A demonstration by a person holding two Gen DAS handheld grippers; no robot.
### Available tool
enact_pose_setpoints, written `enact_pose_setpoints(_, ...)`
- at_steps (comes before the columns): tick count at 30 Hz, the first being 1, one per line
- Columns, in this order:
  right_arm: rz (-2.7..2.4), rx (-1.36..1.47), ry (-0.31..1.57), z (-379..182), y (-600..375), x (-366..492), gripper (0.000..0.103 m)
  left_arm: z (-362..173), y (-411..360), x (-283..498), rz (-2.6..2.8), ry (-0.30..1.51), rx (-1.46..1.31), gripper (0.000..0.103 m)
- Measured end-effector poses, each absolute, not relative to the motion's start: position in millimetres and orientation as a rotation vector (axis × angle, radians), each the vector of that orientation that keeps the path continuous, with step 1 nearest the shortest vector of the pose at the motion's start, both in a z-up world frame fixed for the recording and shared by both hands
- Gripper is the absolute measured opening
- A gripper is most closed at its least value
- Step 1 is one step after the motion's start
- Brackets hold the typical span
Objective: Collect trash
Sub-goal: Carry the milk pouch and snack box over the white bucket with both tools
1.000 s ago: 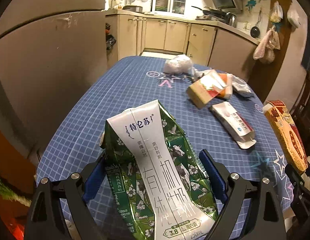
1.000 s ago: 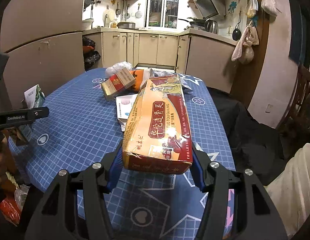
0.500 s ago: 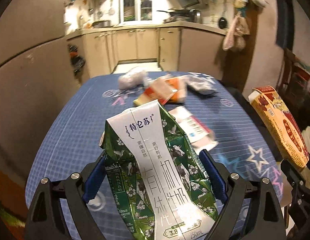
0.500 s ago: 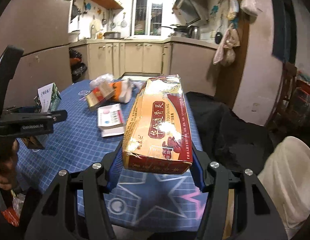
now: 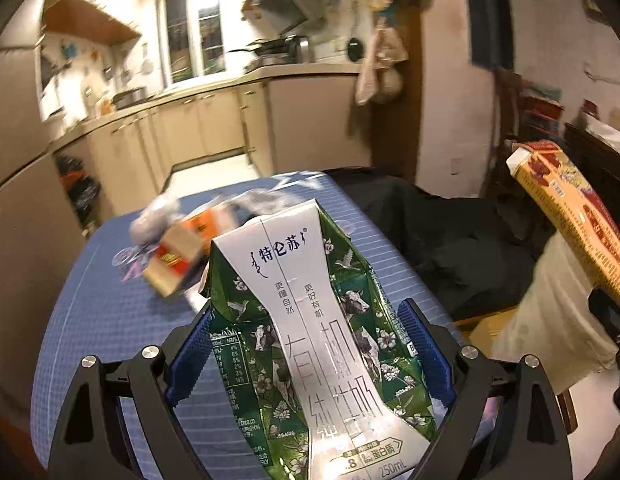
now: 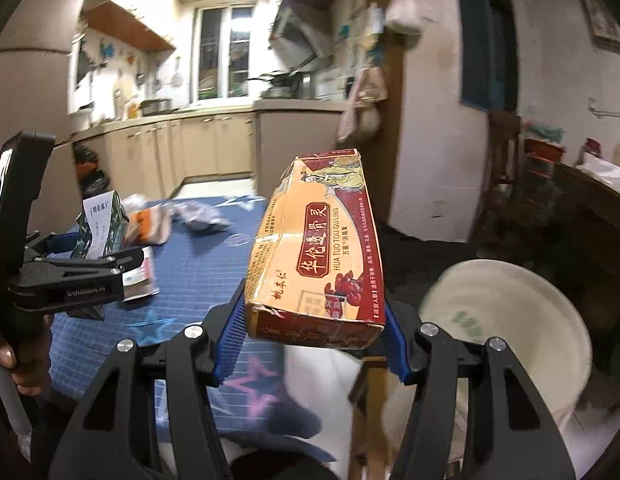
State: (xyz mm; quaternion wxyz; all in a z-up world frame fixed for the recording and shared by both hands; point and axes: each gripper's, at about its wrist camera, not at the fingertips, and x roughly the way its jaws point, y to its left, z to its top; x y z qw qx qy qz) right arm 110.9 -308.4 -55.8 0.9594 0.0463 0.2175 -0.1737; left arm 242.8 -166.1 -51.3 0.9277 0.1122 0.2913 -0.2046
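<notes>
While right gripper [image 6: 312, 344] clamps long box [image 6: 316, 256] lengthwise, pale bin [image 6: 506, 332] sits just right, nearer it; left gripper [image 5: 310, 354] grips crushed milk carton [image 5: 310, 320] above table [image 5: 109, 320].

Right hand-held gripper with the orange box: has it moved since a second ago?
Yes. The right hand-held gripper has swung rightward off the blue table, carrying the orange box toward the white bag.
</notes>
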Motion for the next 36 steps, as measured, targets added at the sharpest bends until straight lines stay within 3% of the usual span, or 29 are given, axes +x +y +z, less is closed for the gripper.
enact_pose_setpoints(24,-0.748,0.226,0.403,-65.4,-452.9,-9.9,0.056,-40.7,-413.4,171.0,-0.920,0.497,0.421,0.089)
enact_pose_setpoints(36,-0.725,0.309,0.480,-90.7,-486.2,-8.5,0.056,-72.9,-464.6,158.9,-1.245,0.506,0.480,0.089)
